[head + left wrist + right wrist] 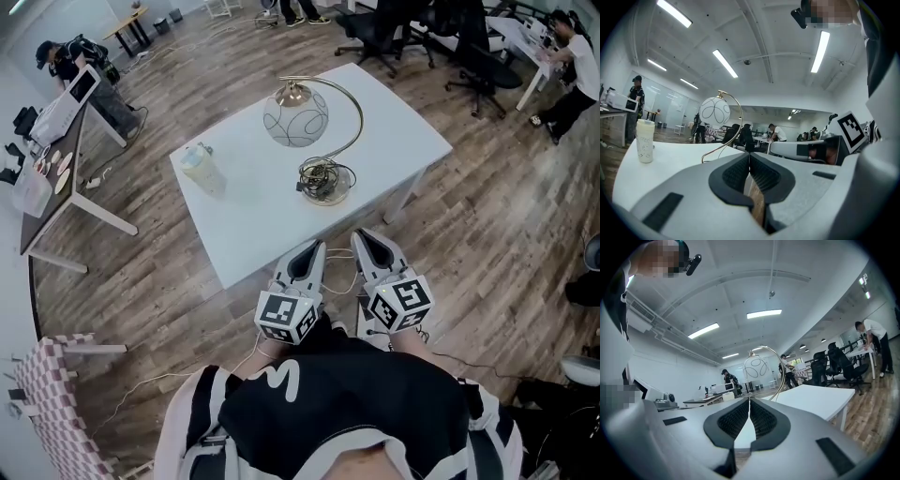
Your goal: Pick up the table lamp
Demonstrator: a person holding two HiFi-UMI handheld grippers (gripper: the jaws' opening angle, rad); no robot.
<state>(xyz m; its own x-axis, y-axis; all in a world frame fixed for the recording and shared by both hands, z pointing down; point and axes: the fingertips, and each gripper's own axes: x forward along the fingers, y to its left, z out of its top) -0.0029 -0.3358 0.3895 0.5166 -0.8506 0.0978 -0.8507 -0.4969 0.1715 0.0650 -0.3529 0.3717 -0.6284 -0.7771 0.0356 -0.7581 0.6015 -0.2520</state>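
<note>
Head view shows the table lamp (295,119) upright on the white table (253,220), base toward the table's near edge, globe hanging farther in. The left gripper (315,247) and right gripper (366,238) hover just off that edge, jaws pressed together on nothing. The base lies straight ahead between them, about equally near each.

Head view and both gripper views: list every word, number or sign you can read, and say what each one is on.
"M": a white mark on the person's black top, partly seen, perhaps a letter.
Marker cubes on the left gripper and right gripper: black-and-white square patterns, no letters.
Bottle: faint print, too blurred to read.
Table lamp globe: drawn loops, no text.
</note>
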